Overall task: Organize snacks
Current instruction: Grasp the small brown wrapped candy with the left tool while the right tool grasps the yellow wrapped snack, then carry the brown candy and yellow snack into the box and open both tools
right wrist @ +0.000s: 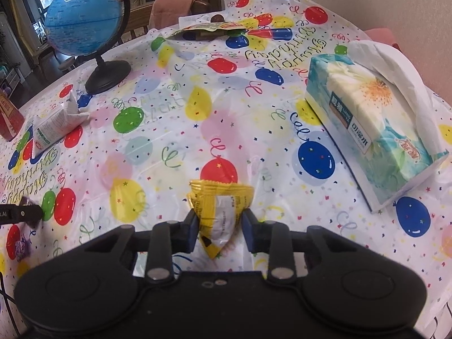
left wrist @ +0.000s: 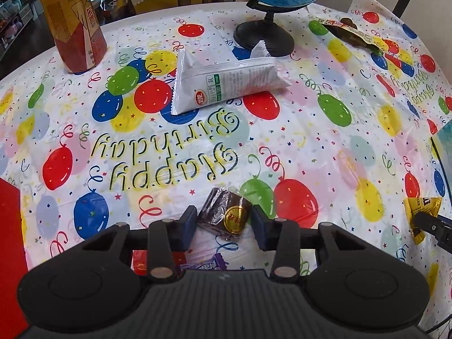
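1. Nearest the front edge of the table, the left gripper has its jaws drawn in around a small dark-brown snack in clear crinkly wrap with a gold round sticker. The blue pads sit against its sides, so I judge it pinched, ready to lift.
2. The right gripper likewise pinches a yellow foil snack packet with a white label, which stands tilted between the pads rather than lying flat.
3. Both snacks rest on the balloon-printed plastic tablecloth. A small purple-wrapped sweet lies near the left gripper.
4. The middle of the table is bare, giving both tools room to carry across.
5. Farther on lies a white long snack packet with green print; a blue globe on a black stand is just behind it.
6. Toward the right edge sits a floral tissue box; at the left far corner stands an orange-labelled drink bottle. A dark flat snack pouch lies near the far edge.
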Motion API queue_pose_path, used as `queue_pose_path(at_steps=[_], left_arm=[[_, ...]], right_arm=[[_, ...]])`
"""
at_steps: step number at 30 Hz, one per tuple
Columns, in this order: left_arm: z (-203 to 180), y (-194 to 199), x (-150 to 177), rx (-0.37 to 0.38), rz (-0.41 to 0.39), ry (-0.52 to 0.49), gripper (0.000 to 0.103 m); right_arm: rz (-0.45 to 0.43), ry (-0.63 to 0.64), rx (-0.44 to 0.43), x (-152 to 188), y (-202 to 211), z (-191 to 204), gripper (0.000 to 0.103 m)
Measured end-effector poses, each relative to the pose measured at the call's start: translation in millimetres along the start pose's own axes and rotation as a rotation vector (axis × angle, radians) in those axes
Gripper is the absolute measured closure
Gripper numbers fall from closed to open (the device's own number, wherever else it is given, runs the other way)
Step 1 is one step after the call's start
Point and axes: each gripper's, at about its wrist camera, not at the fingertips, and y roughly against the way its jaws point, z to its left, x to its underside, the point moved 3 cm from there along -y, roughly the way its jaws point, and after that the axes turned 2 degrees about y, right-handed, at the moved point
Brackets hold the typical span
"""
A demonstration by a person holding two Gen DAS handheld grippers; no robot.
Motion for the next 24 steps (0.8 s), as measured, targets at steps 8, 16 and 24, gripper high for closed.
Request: queue_pose_path(at_steps=[8,16,24], left_arm=[[10.6,23.1,11.6,0.031,-0.013,0.041,0.063],[31.5,60.7,31.7,0.035,-0.031,0.078,0.063],[57.2,111.7,53.4,0.029,-0.075,0.120,0.063]], right_arm=[[-0.010,0.010,-0.040,8.2,22.1,9.1,0.080],[-0.025,0.061,-0.111,19.0,60.5,38.4,0.080],[-0.048,0.127,-0.206,27.9,103.7,81.2,0.080]])
